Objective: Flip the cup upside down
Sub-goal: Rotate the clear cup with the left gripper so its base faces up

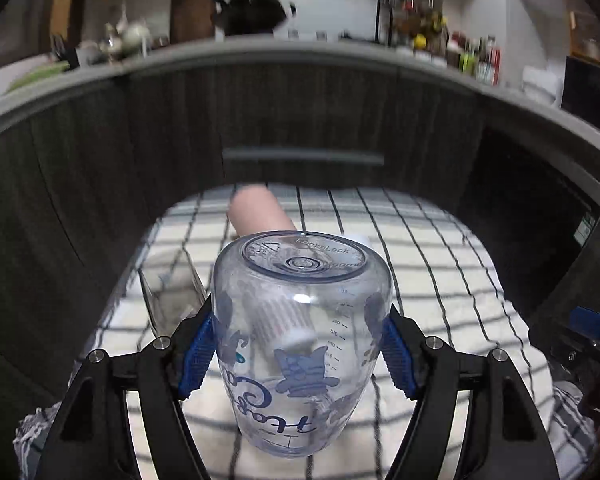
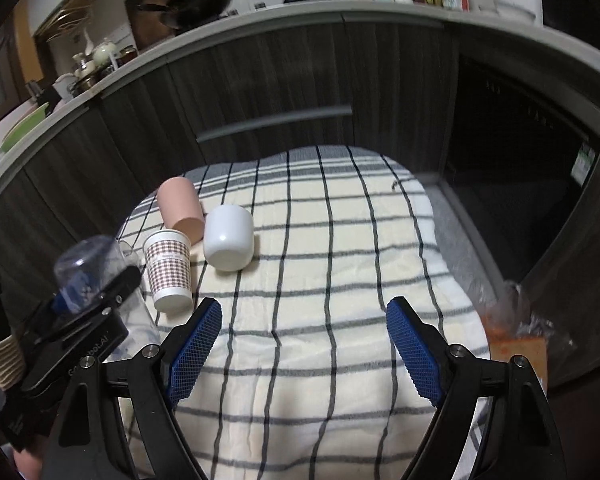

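My left gripper (image 1: 300, 354) is shut on a clear plastic cup (image 1: 300, 320) with blue print. The cup is upside down, its base up and its mouth toward the checked cloth (image 1: 440, 280). It is held above the cloth. In the right wrist view the same cup (image 2: 88, 268) shows at the far left in the left gripper (image 2: 80, 308). My right gripper (image 2: 304, 344) is open and empty over the cloth (image 2: 320, 260).
On the cloth stand an upside-down patterned paper cup (image 2: 168, 270), an upside-down white cup (image 2: 228, 238) and a pink cup (image 2: 180, 208). A clear glass (image 1: 172, 296) stands left of the held cup. A stack of paper cups (image 2: 2, 364) is at far left. Dark cabinets (image 2: 260, 92) rise behind.
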The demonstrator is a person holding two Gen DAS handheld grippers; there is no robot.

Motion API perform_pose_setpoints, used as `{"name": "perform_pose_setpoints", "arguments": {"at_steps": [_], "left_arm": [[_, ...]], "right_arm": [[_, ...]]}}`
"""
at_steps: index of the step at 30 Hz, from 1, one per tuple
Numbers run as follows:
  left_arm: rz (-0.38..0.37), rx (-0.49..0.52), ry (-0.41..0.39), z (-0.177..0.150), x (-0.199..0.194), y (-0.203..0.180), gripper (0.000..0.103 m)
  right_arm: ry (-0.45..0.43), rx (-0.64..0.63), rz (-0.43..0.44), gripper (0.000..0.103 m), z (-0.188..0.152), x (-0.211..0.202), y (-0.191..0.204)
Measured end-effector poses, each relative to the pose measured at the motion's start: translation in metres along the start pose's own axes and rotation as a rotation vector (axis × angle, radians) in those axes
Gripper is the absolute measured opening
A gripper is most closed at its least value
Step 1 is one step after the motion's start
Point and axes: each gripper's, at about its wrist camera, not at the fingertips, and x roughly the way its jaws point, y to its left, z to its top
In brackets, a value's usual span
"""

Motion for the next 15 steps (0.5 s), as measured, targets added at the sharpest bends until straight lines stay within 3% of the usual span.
{"name": "perform_pose_setpoints", "arguments": {"at_steps": [3,6,15], "left_arm": [[-0.004,0.002,-0.087,-0.008,0.000,0.006,0.072],[-0.027,-0.008,-0.123,-0.018,0.009,0.013,0.072],[-0.024,-0.033,-0.049,-0.041,0.020,0.021,0.072]], "right_arm": [[0.000,-0.017,-0.007,0.084,-0.005,0.004,0.007],[0.016,-0.027,-0.014,0.084,-0.010,0.008,0.011],[0.034,-0.078,-0.026,0.084,-0.015,0.007,0.028]]}}
